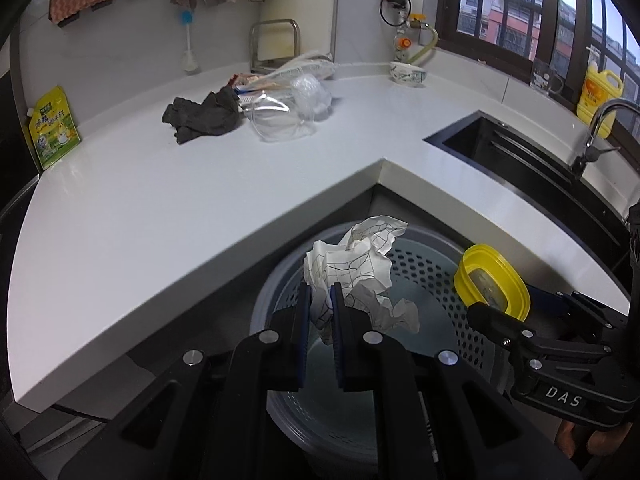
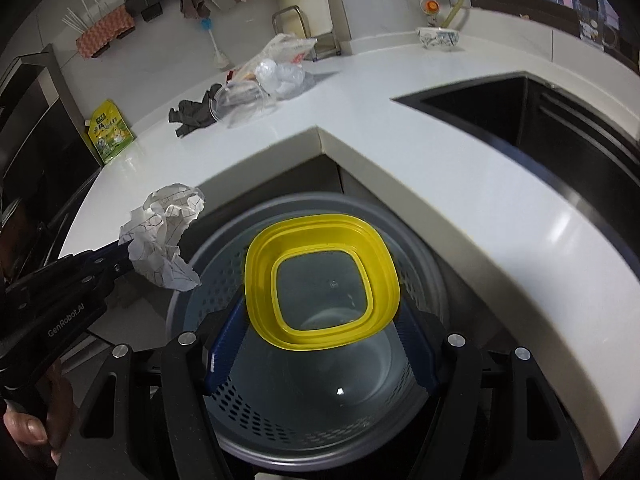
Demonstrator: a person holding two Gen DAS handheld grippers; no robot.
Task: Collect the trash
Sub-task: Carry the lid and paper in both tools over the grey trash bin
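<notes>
My left gripper [image 1: 321, 300] is shut on a crumpled white paper [image 1: 356, 264] with dark lines and holds it above the grey perforated trash bin [image 1: 424, 264]. The paper also shows in the right wrist view [image 2: 162, 236], left of the bin [image 2: 224, 280]. My right gripper [image 2: 320, 320] is shut on a yellow plastic container [image 2: 320, 276] with a clear bottom, held over the bin's opening. That container shows in the left wrist view [image 1: 492, 280] at the bin's right side. The bin stands on the floor in the inner corner of the white L-shaped counter [image 1: 160, 208].
On the counter lie a dark cloth [image 1: 204, 116], a clear plastic container [image 1: 280, 120], crumpled plastic bags [image 1: 292, 76], a green-yellow pouch [image 1: 52, 128] and a bowl [image 1: 408, 72]. A black sink [image 1: 520, 152] with faucet and a yellow bottle [image 1: 600, 92] are at right.
</notes>
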